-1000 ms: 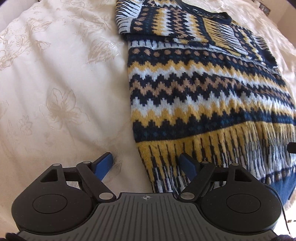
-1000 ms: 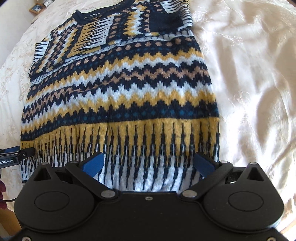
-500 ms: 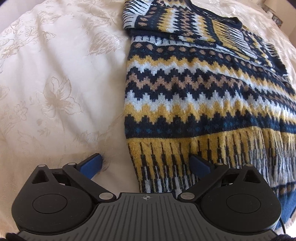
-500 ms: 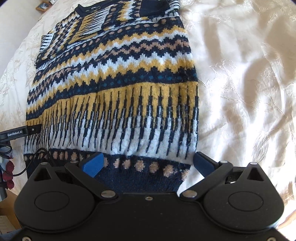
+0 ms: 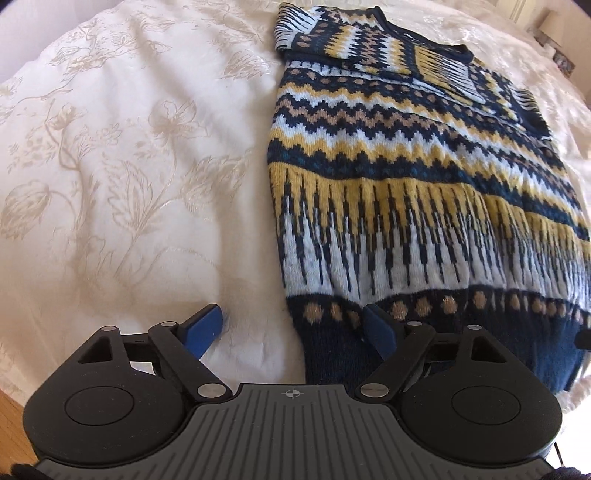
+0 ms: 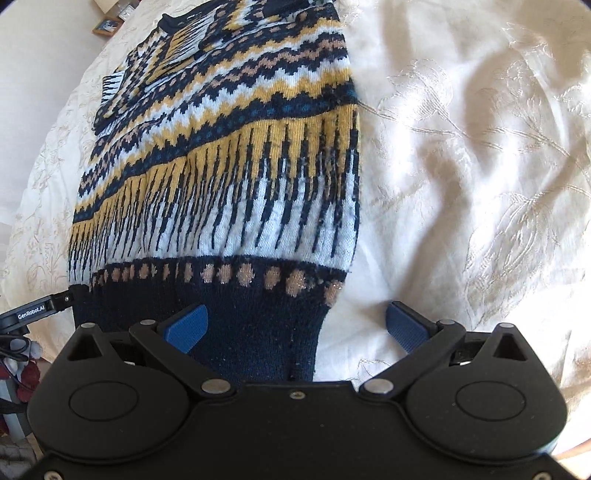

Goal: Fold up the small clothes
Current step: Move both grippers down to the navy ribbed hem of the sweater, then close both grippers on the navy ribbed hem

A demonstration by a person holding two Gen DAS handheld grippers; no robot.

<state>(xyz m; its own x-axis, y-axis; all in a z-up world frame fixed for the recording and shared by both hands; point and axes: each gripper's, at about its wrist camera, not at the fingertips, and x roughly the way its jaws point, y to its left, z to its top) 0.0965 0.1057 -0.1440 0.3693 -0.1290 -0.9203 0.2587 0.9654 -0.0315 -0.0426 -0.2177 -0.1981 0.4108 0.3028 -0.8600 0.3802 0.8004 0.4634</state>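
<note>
A knitted sweater (image 5: pixel 399 177) in navy, yellow, white and tan zigzag bands lies flat on the bed, sleeves folded across the chest, neck at the far end. Its navy hem band (image 5: pixel 332 343) points toward me. My left gripper (image 5: pixel 291 328) stands open over the hem's left corner, one blue pad on the bedspread, the other over the knit. In the right wrist view the same sweater (image 6: pixel 229 155) stretches away, and my right gripper (image 6: pixel 295 325) is open astride the hem's right corner (image 6: pixel 314 314). Nothing is held by either one.
A cream bedspread (image 5: pixel 110 166) with a floral weave covers the bed, rumpled at the right (image 6: pixel 480 147). The left gripper's body (image 6: pixel 33 314) shows at the left edge of the right wrist view. Picture frames (image 6: pixel 107 26) stand beyond the bed's far end. Wooden floor (image 5: pixel 11 417) shows at lower left.
Both grippers have pulled back toward the near end of the sweater, so the navy hem band has come into view between their fingers. Both stayed open.
</note>
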